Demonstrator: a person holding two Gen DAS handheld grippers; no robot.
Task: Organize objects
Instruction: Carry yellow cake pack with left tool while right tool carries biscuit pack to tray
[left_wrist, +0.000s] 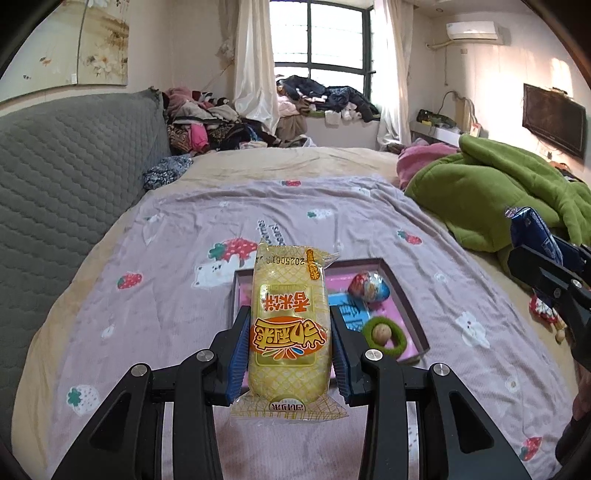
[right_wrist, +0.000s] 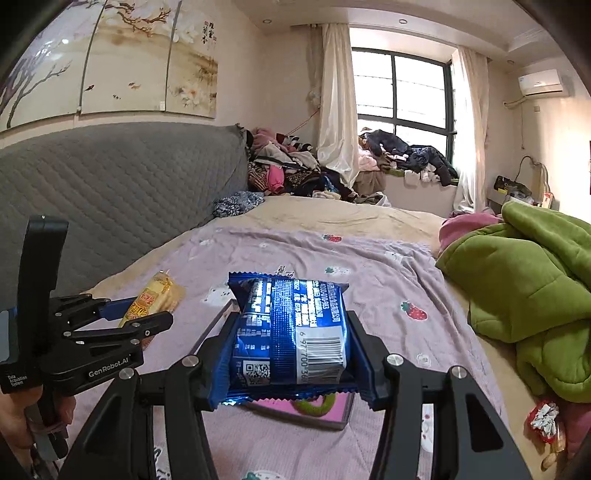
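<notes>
1. Broadly, a lilac strawberry-print sheet (left_wrist: 177, 229) covered the bed, with a crumpled green blanket (left_wrist: 491, 192) heaped along its right side.
2. On the sheet sat a shallow pink-lined tray (left_wrist: 406, 306), holding a blue packet (left_wrist: 352, 314), a foil-wrapped egg (left_wrist: 369, 287) and a green ring (left_wrist: 386, 336) with what looked like a walnut (left_wrist: 381, 333) in its middle, though the view was too small to be sure.
3. The left gripper (left_wrist: 289, 354) was clamped on a yellow rice-cracker packet (left_wrist: 288, 332), held above the tray's near left part.
4. The right gripper (right_wrist: 291, 354) was closed tight on a blue snack bag (right_wrist: 291, 332), barcode facing the camera, above the tray.
5. Near the sheet's right edge lay a small red-and-white wrapper (right_wrist: 543, 421).
</notes>
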